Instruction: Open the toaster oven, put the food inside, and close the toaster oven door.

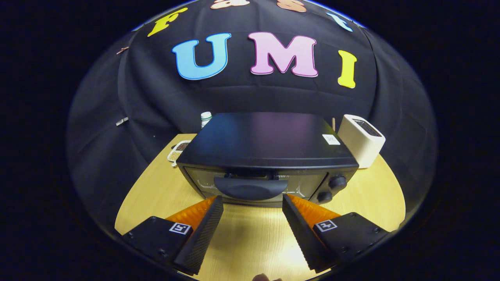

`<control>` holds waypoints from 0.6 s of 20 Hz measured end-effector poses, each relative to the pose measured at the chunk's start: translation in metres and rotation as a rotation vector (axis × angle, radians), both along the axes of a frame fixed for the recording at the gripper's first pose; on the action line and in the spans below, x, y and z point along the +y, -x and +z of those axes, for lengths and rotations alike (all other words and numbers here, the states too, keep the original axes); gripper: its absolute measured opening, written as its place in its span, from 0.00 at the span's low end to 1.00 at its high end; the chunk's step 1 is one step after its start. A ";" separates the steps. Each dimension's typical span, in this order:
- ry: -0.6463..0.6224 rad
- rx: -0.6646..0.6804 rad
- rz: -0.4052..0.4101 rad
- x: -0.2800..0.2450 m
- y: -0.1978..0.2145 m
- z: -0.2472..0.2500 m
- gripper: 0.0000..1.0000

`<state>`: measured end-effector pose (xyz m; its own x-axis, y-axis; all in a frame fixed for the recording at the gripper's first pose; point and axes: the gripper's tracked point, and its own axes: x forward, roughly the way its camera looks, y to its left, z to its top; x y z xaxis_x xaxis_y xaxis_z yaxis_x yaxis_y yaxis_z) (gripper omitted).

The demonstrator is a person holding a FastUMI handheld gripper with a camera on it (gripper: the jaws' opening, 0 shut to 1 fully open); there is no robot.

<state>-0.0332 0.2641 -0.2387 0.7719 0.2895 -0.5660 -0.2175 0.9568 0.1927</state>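
At the bottom centre, the gripper (252, 203) has its fingers spread wide with nothing between them but bare table (250, 238). Just ahead, in mid-frame, stands the oven (269, 156), its door apparently shut, the handle (250, 188) centred between the fingertips. To open it well, I judge the fingers should drop over the handle's top edge and pull down and outward in an arc. Behind sit a tray (178, 151) at left, a bottle (206, 118), and a white toaster (361, 140) at right. No food is clearly identifiable.

A light wooden table (164, 195) stands before a draped black cloth wall (129, 97), glare on the wood.
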 end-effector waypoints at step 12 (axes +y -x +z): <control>-0.095 -0.197 0.015 -0.069 0.006 0.107 0.99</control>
<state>-0.0391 0.1948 -0.1315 0.8602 0.3462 -0.3743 -0.2735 0.9329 0.2342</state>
